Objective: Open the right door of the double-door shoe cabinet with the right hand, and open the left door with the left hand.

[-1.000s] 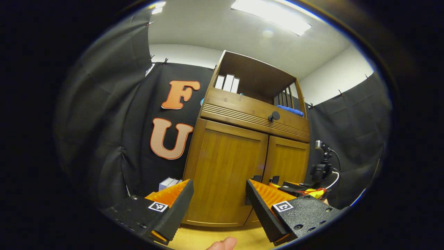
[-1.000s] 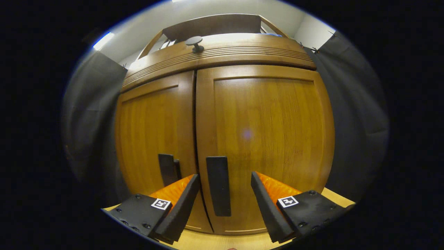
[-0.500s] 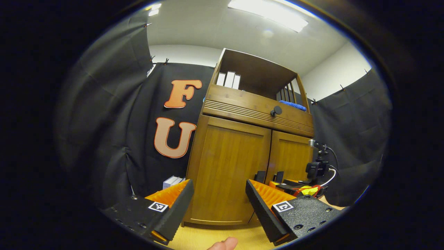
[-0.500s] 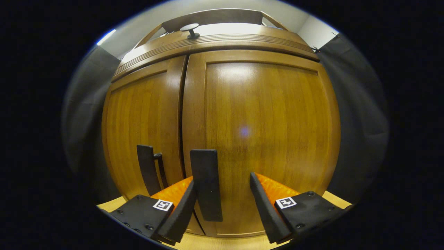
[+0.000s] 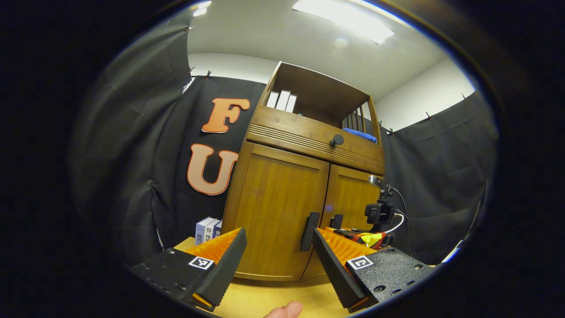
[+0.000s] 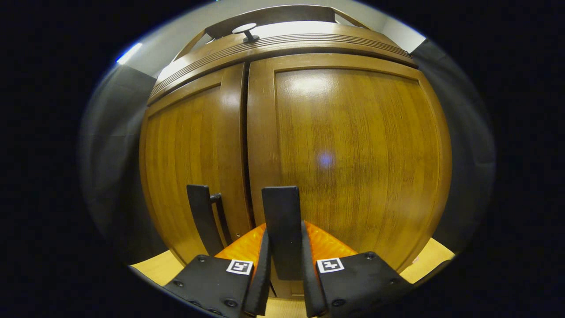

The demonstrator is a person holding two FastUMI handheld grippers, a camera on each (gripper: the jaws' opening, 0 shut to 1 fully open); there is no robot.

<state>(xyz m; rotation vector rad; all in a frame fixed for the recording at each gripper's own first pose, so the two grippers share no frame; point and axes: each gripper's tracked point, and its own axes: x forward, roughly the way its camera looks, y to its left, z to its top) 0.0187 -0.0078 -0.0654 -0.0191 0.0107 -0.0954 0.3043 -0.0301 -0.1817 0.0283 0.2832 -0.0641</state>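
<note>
1. wood, warm brown, makes up the cabinet; both doors sit flush and closed, with the right door and left door meeting at the centre seam.
2. change: half a second ago the right gripper was spread on either side of the right handle; its fingers are now pressed against both sides of that flat black bar, pinching it.
3. meaning: the grasp for the first step appears complete. the right door has not yet swung, so the pull is judged to be the step in hand.
4. the left gripper is spread, holds nothing, and hangs well apart from the cabinet, over the floor. its view has shifted since a second ago, so the left handle now shows clear between its fingers.
5. the left handle stands just beside the gripped one, untouched; the left door is still to do.
6. writing: square coded markers sit on the gripper bodies. small boxes beside the cabinet carry print too small to read. no brand is legible.
</note>
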